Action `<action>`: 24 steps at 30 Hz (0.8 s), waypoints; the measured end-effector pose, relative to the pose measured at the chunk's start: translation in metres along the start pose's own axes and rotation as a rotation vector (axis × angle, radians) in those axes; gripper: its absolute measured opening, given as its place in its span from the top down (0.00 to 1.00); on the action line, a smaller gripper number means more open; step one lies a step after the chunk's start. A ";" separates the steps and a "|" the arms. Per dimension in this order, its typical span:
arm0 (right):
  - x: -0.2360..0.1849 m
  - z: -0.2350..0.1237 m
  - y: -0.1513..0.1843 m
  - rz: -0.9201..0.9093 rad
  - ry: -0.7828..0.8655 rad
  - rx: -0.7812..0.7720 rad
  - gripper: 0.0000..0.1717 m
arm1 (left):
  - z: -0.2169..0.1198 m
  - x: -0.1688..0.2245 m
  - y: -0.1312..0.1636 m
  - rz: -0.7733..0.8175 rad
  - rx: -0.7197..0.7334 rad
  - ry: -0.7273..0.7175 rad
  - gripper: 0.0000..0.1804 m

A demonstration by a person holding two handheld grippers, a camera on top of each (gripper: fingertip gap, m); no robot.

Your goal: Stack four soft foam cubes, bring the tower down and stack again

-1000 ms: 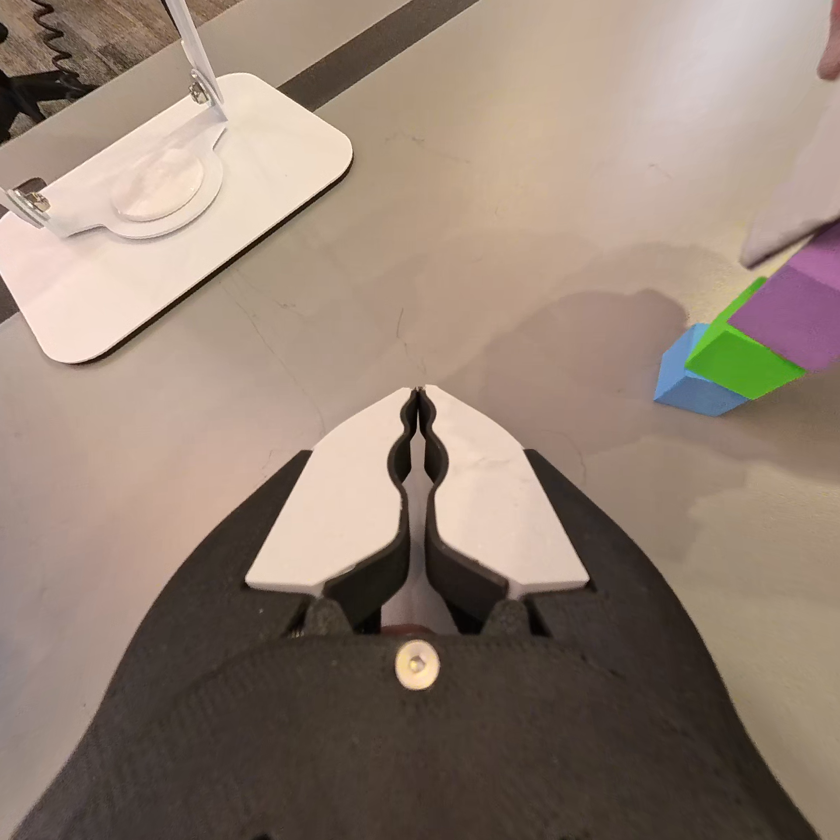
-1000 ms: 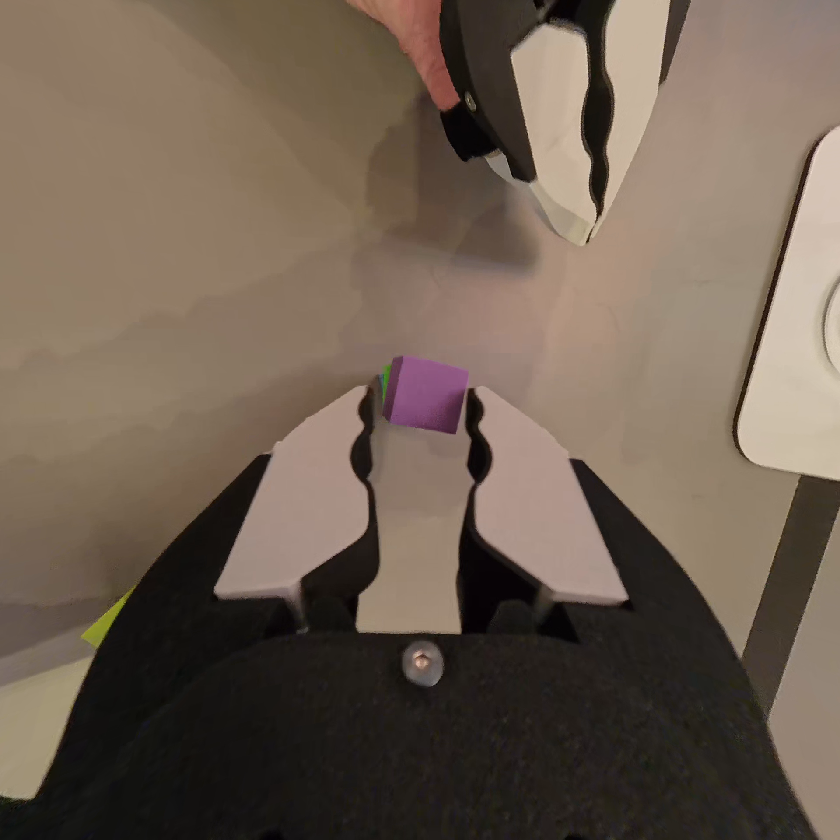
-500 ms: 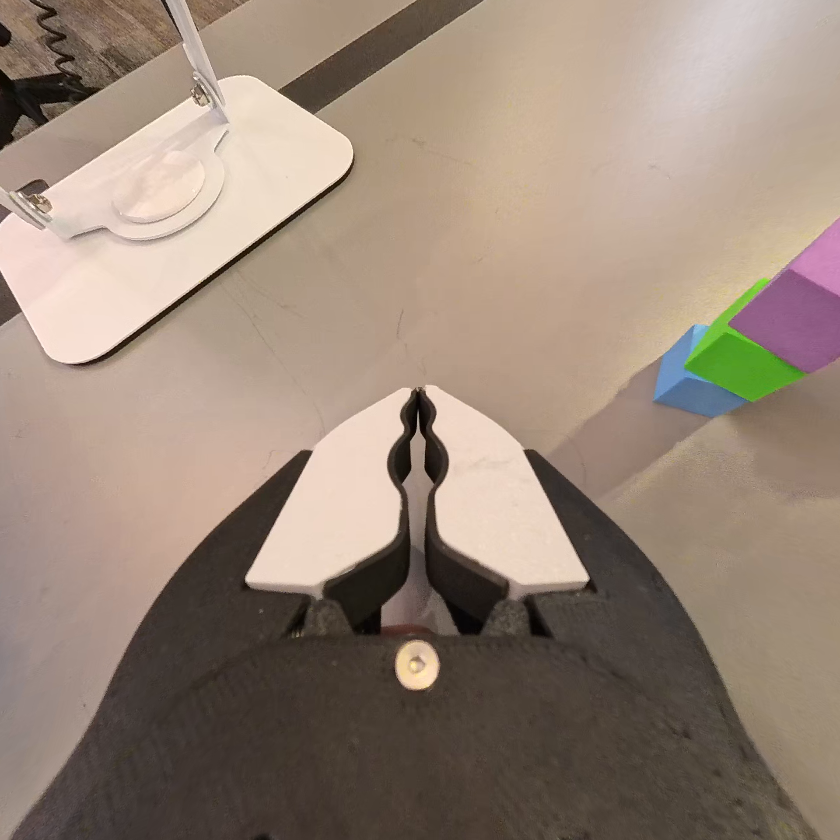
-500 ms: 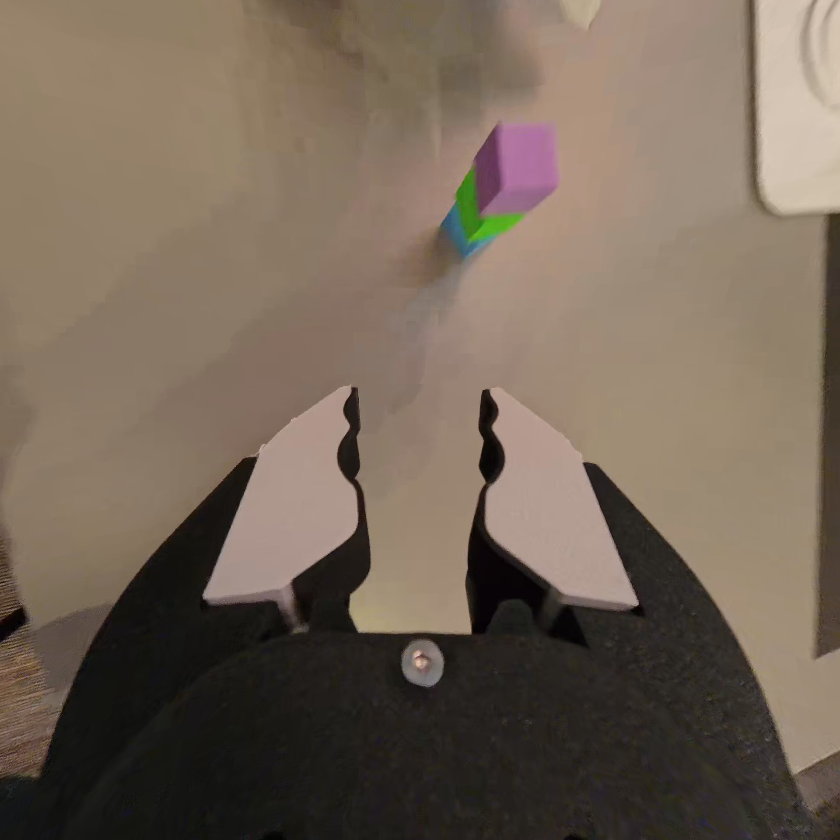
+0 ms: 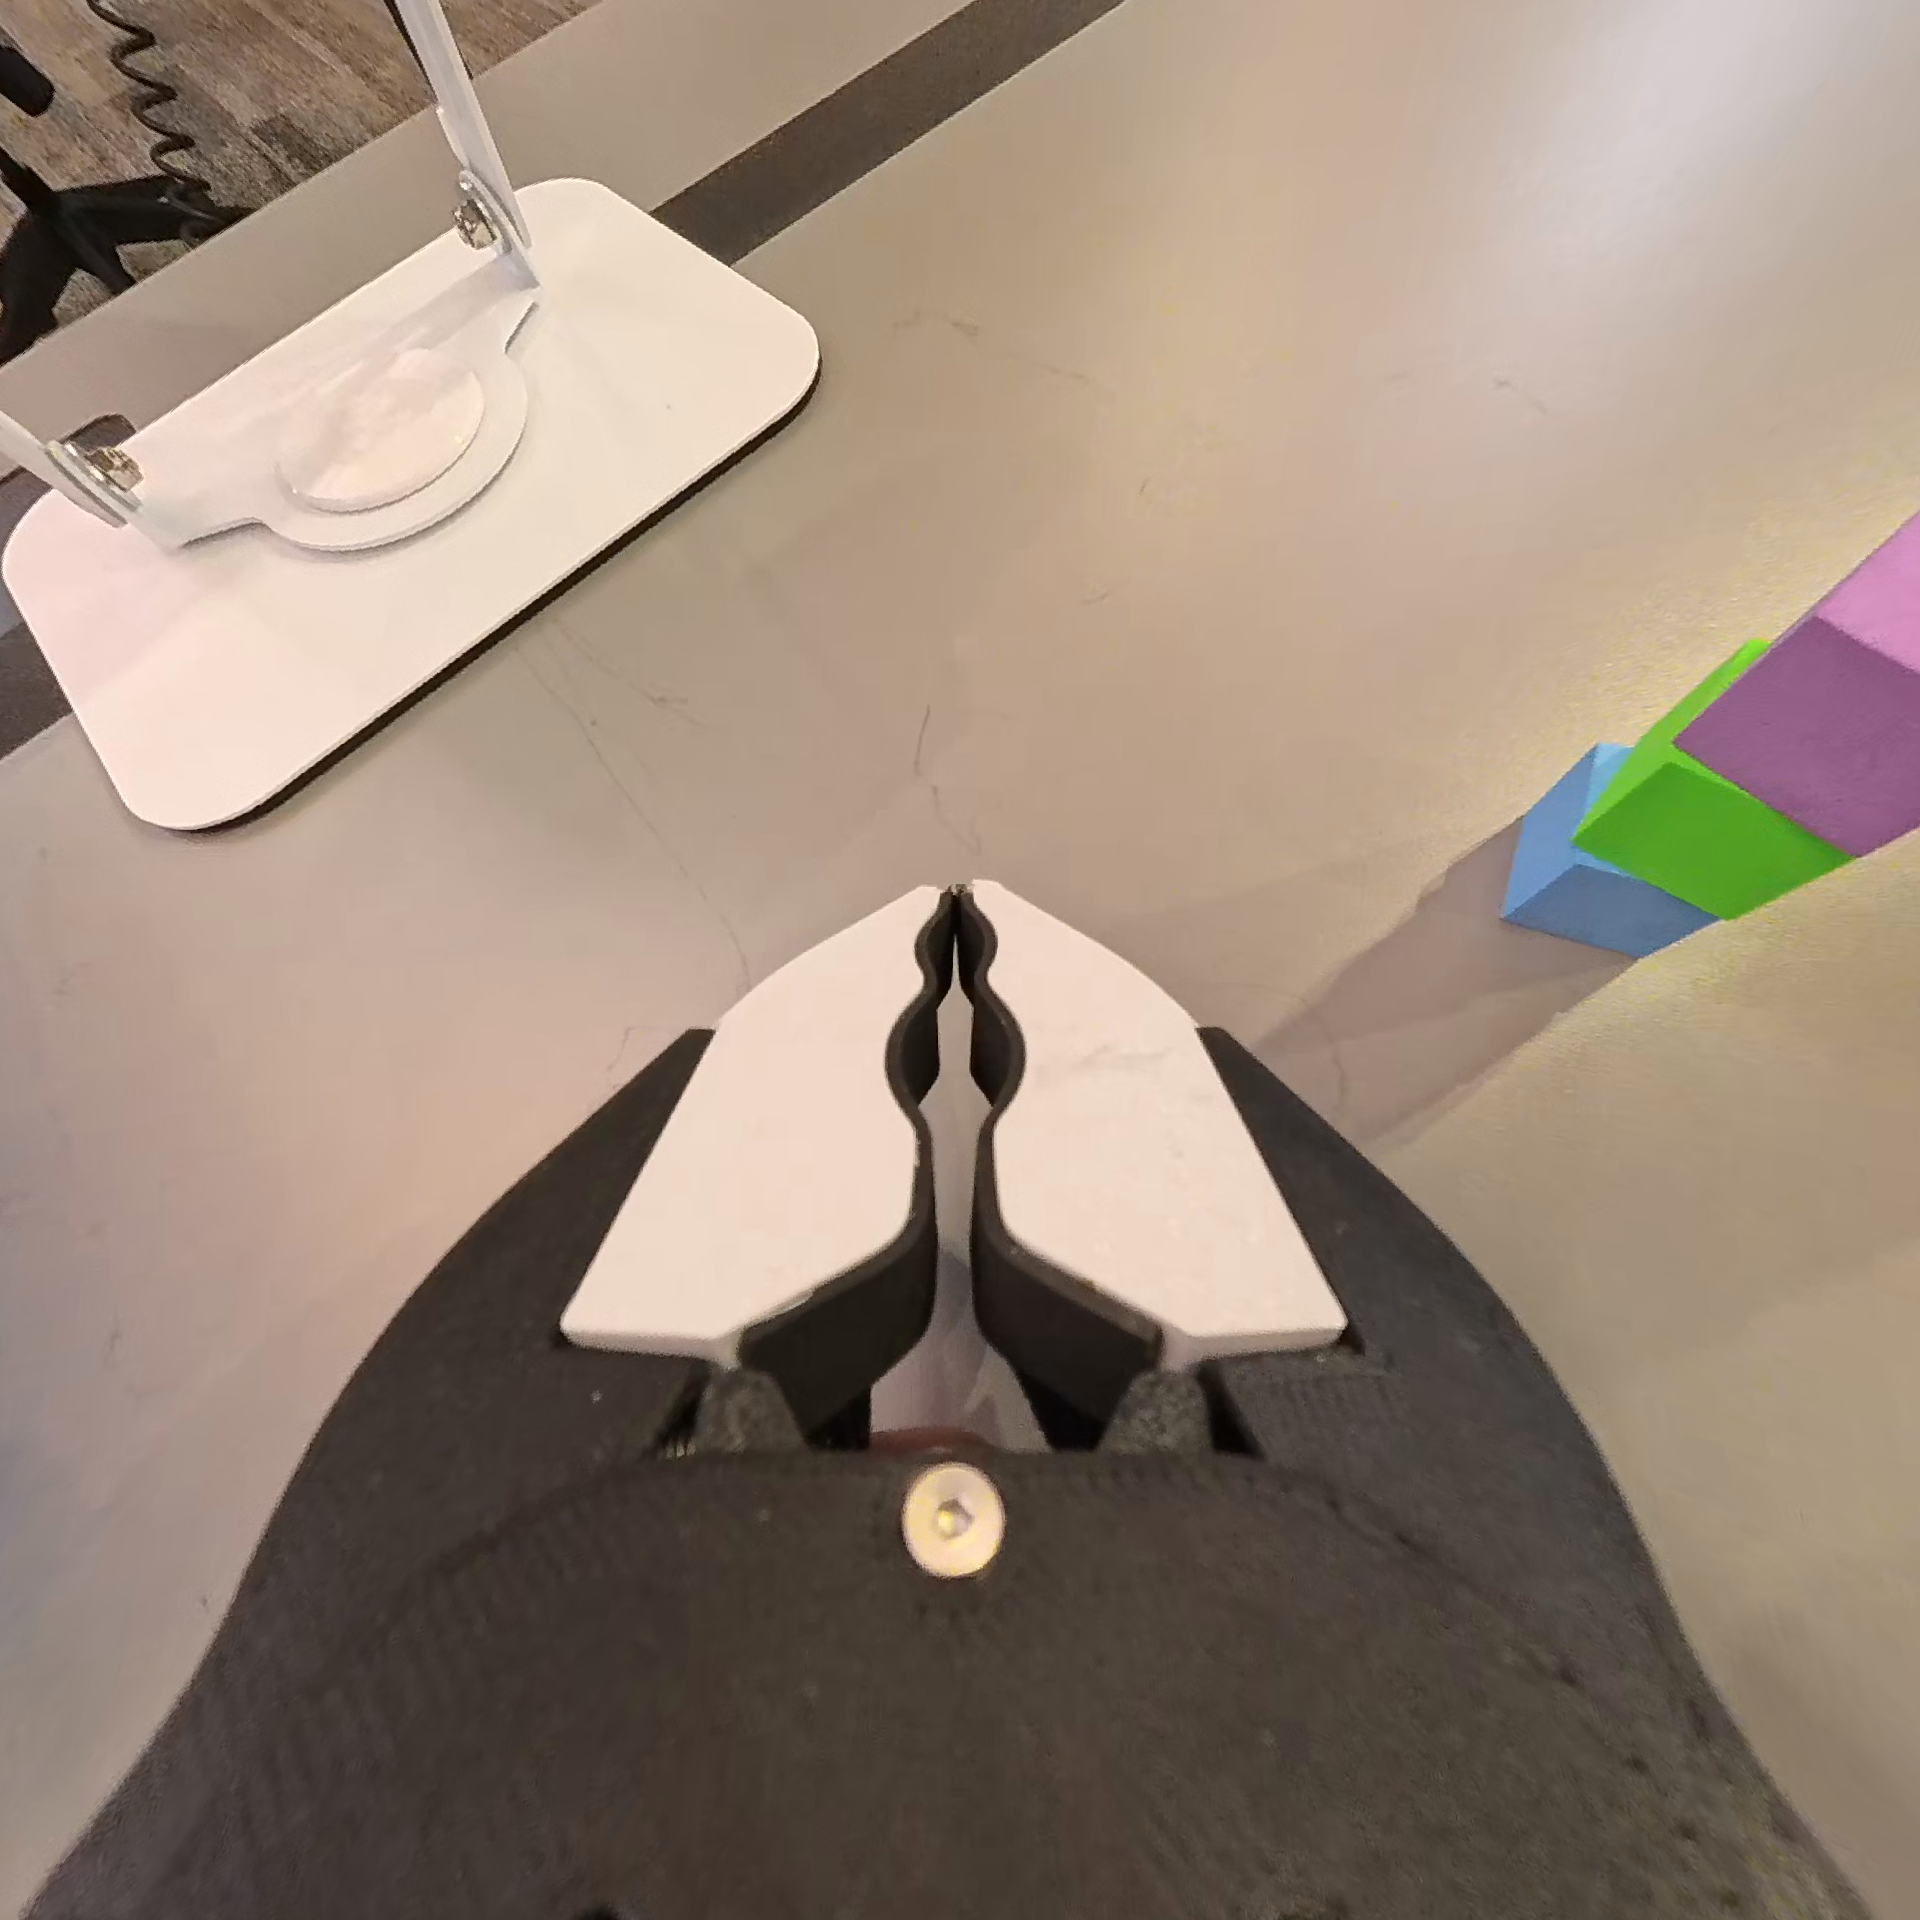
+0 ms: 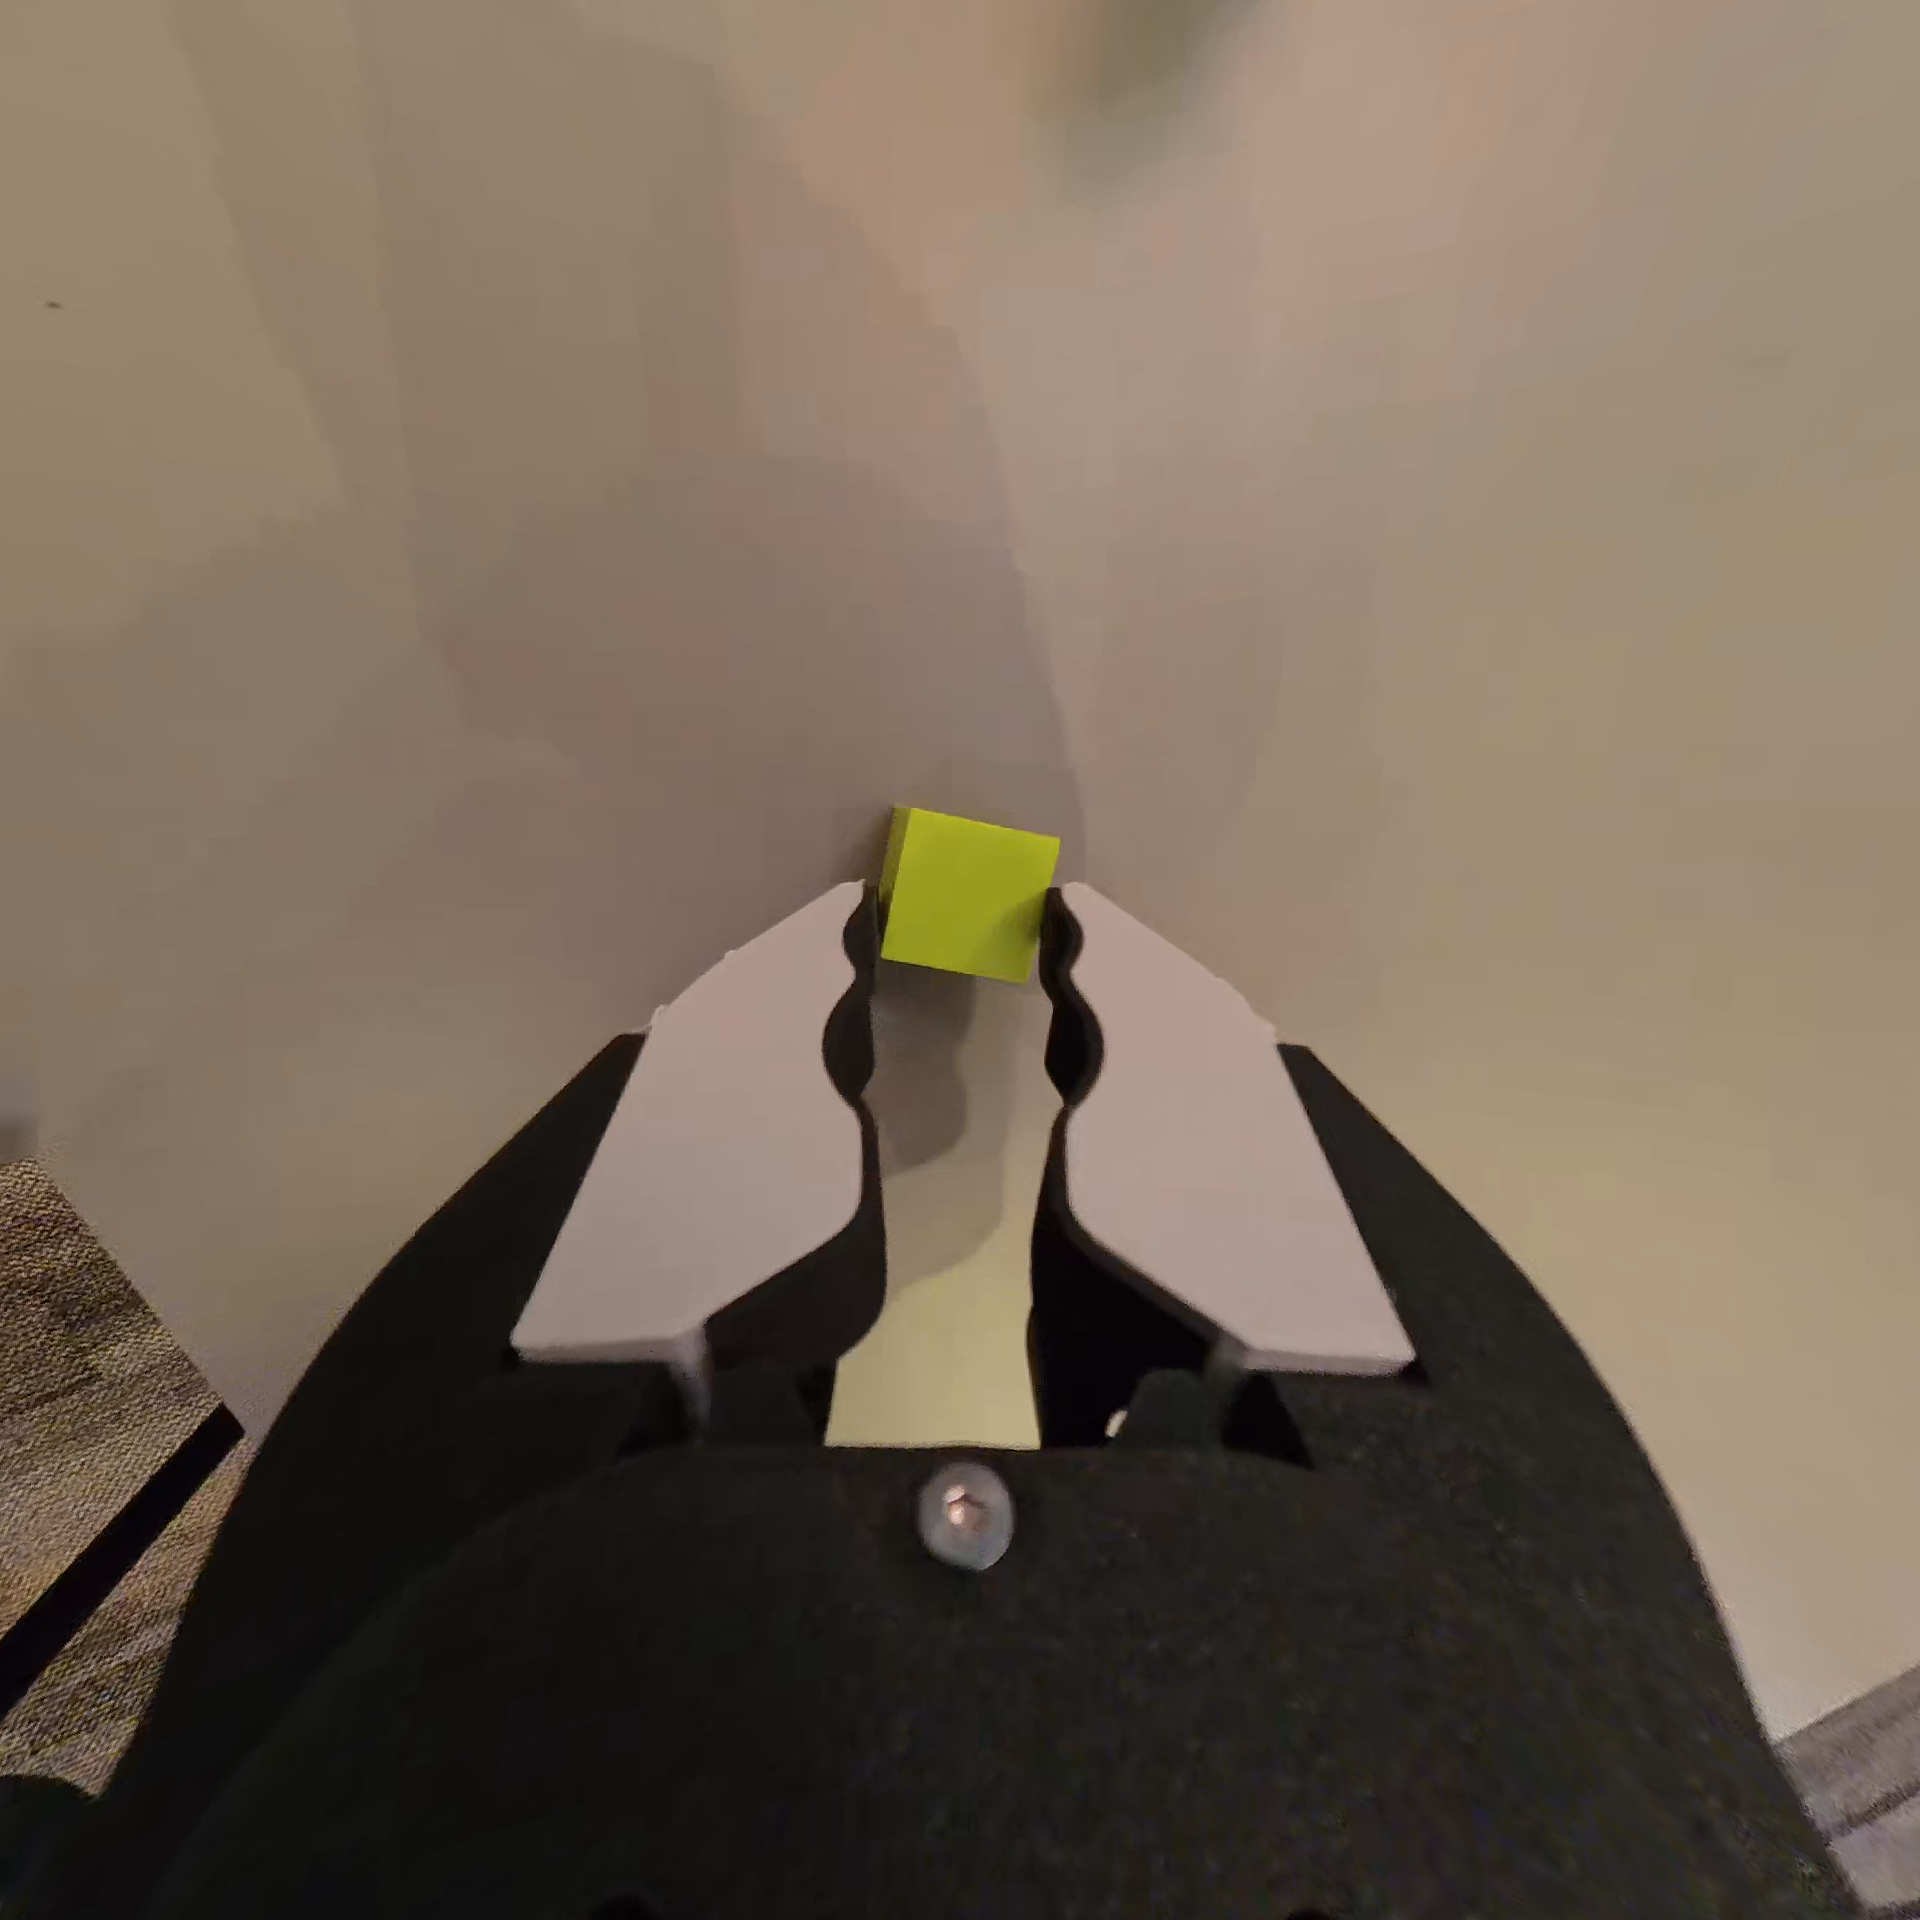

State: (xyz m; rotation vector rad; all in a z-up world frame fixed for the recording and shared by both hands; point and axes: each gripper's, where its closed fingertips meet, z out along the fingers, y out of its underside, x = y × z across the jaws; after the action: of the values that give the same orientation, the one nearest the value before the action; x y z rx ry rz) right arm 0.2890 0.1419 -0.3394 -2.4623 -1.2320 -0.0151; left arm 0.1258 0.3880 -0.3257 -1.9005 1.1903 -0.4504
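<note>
Starting on the left, a white stand (image 5: 416, 499) is seen far ahead and to the left of the left tongs (image 5: 957, 891). These tongs are shut tight, tip to tip, and nothing is held in them. Off to their right, a small tower is seen on the grey surface (image 5: 1143, 416): a blue cube (image 5: 1579, 883) at the bottom, a green cube (image 5: 1704, 842) on it, and a purple cube (image 5: 1829, 738) on top. The cubes are turned a little, not lined up.

At the right tongs (image 6: 961, 894), a yellow-green cube (image 6: 966, 899) is held at the tips, with both pads pressed on its sides.

The fourth cube is likely being picked up now. Next, it should be lifted, carried over to the tower, and set down gently on the purple cube, so nothing gets knocked.
</note>
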 end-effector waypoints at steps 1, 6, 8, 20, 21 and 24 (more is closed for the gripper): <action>0.003 -0.001 -0.004 -0.008 0.004 0.007 0.83 | 0.000 0.000 0.000 0.000 0.000 0.000 1.00; 0.018 -0.030 -0.071 -0.142 0.000 0.198 0.83 | 0.001 0.001 0.001 0.005 -0.006 0.001 1.00; 0.025 -0.041 -0.103 -0.207 -0.011 0.261 0.83 | 0.001 0.001 0.001 0.004 -0.005 0.003 1.00; 0.064 -0.027 -0.179 -0.374 -0.078 0.213 0.83 | 0.002 0.003 0.001 0.012 -0.009 0.013 1.00; 0.065 -0.024 -0.179 -0.379 -0.083 0.198 0.83 | 0.002 0.003 0.001 0.014 -0.009 0.013 1.00; 0.065 -0.016 -0.179 -0.381 -0.104 0.180 0.83 | 0.002 0.003 0.001 0.017 -0.011 0.012 1.00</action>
State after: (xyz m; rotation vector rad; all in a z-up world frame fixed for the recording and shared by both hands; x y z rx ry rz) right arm 0.1928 0.2832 -0.2529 -2.0685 -1.6539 0.1171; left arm 0.1283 0.3859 -0.3278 -1.8975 1.2183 -0.4474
